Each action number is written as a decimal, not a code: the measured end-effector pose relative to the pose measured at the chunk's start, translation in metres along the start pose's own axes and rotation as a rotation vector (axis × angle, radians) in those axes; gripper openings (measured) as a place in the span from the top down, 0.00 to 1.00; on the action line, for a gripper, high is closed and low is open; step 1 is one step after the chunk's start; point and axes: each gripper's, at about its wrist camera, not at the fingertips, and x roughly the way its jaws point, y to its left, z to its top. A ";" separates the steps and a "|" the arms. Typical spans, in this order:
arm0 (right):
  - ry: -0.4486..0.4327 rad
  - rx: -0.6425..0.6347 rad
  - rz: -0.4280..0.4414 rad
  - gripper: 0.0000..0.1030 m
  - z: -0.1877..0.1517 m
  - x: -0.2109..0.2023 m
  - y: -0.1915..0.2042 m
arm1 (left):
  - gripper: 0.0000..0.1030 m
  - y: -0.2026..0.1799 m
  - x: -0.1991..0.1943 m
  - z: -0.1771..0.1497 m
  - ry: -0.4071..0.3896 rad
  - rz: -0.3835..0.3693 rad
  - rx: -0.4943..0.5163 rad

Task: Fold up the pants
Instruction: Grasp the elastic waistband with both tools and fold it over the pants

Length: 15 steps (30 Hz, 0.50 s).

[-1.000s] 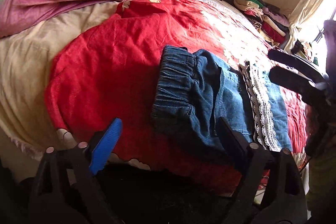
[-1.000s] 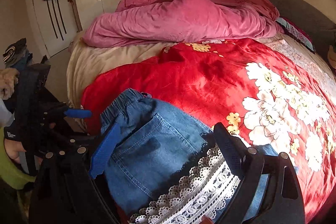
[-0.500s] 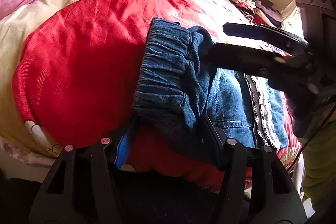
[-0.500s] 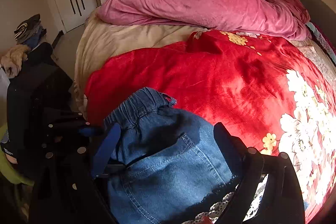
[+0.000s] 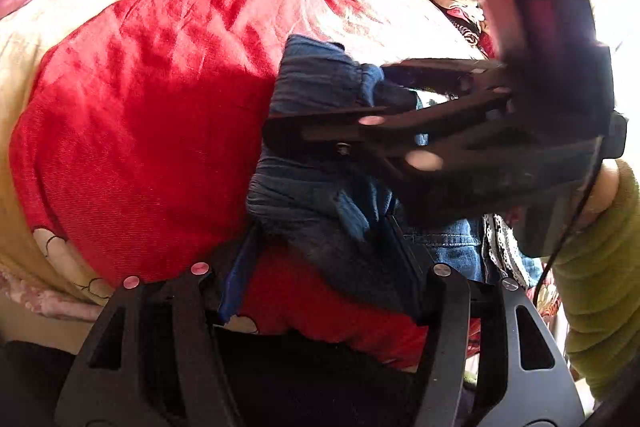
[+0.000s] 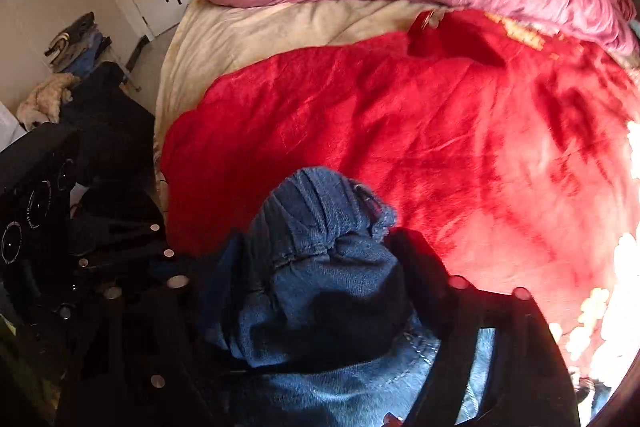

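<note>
Gripping the elastic waistband end of the denim pants (image 5: 320,187), both grippers are at the start of a fold. The pants lie on the red blanket (image 5: 140,127) at the near edge of the bed, lace trim toward four o'clock in the left wrist view. The left gripper (image 5: 324,259) has closed in and its jaws pinch the waistband's near corner. The right gripper (image 6: 320,287) has just been closing, with the bunched waistband between its jaws and, as far as I can judge, already caught. Next, I think, both should lift together and carry the waistband over toward the lace end, keeping the edges level.
</note>
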 end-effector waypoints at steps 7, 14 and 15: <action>-0.081 0.063 0.085 0.59 -0.014 -0.030 -0.013 | 0.42 -0.001 -0.009 -0.001 -0.018 -0.029 -0.015; -0.209 0.100 0.175 0.65 -0.035 -0.080 -0.018 | 0.25 -0.007 -0.021 0.000 -0.036 -0.046 -0.028; -0.222 0.103 0.184 0.65 -0.038 -0.085 -0.019 | 0.24 -0.009 -0.021 -0.001 -0.033 -0.049 -0.033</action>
